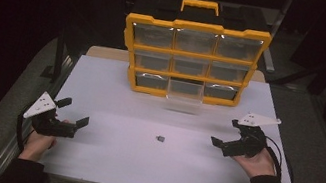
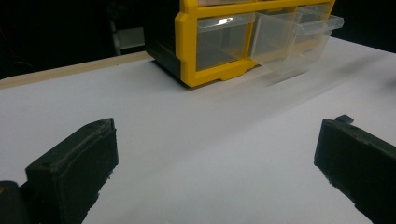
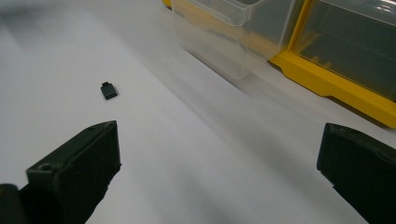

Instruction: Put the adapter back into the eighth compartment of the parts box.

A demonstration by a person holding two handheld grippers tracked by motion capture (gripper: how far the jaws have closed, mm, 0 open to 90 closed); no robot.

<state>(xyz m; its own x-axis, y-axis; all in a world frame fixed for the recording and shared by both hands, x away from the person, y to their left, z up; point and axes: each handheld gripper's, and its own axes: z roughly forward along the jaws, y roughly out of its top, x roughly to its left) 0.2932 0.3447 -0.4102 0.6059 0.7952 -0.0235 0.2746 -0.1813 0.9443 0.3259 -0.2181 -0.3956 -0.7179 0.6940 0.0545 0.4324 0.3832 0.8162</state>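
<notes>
Both tongs, left [image 1: 75, 112] and right [image 1: 226, 132], spread wide, empty; small black part [image 1: 161, 138] lies between them on worktop [image 1: 103, 157].

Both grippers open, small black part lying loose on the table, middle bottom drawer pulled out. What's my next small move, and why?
Probably bring the right gripper down over the small black part. Its jaws stand wide open and empty, the part lies alone on the white table ahead of them, and the clear drawer already stands pulled out of the yellow organizer.
</notes>
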